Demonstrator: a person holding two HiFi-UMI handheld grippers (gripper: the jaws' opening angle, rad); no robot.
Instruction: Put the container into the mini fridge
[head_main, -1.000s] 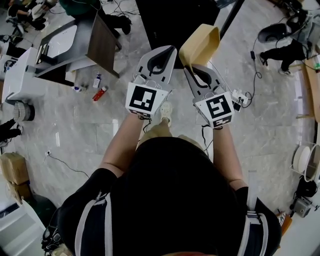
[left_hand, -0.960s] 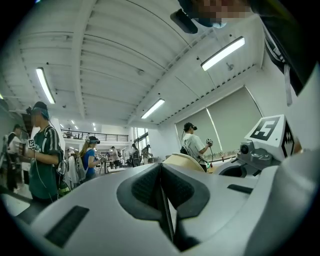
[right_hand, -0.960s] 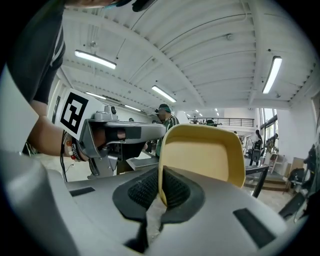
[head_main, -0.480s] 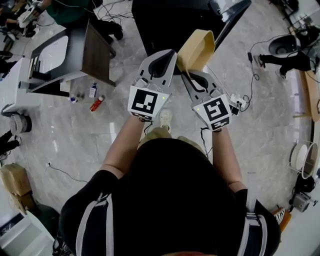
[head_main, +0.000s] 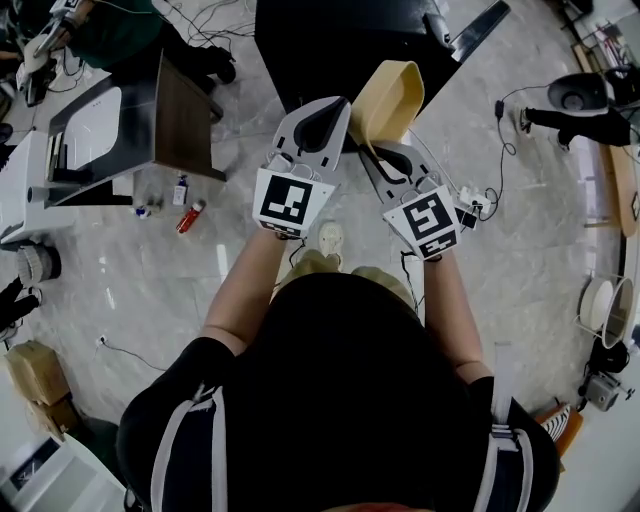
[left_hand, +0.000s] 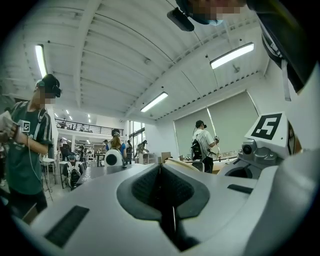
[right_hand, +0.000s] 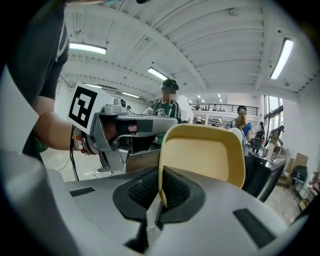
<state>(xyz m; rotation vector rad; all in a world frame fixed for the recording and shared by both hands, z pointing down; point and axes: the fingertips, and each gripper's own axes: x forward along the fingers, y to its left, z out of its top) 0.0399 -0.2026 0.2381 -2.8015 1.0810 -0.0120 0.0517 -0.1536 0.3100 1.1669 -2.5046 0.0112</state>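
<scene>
A tan, shallow container (head_main: 388, 97) is held up on edge in front of me, and my right gripper (head_main: 376, 150) is shut on its rim. In the right gripper view the container (right_hand: 202, 159) stands upright out of the right gripper (right_hand: 159, 194), its hollow side facing the camera. My left gripper (head_main: 322, 112) is beside it on the left, shut with nothing between its jaws; its jaws (left_hand: 161, 176) meet in the left gripper view. The black mini fridge (head_main: 330, 45) stands on the floor just beyond both grippers, with its door (head_main: 470, 28) swung out at the right.
A grey desk (head_main: 110, 120) with a brown side panel stands at the left, and two small bottles (head_main: 190, 215) lie on the floor by it. Cables and a power strip (head_main: 470, 203) run along the floor at the right. Other people stand around the room.
The fridge and the desk sit lower and nearer in the head view than a second ago. Both grippers kept their places side by side, the container still in the right one.
</scene>
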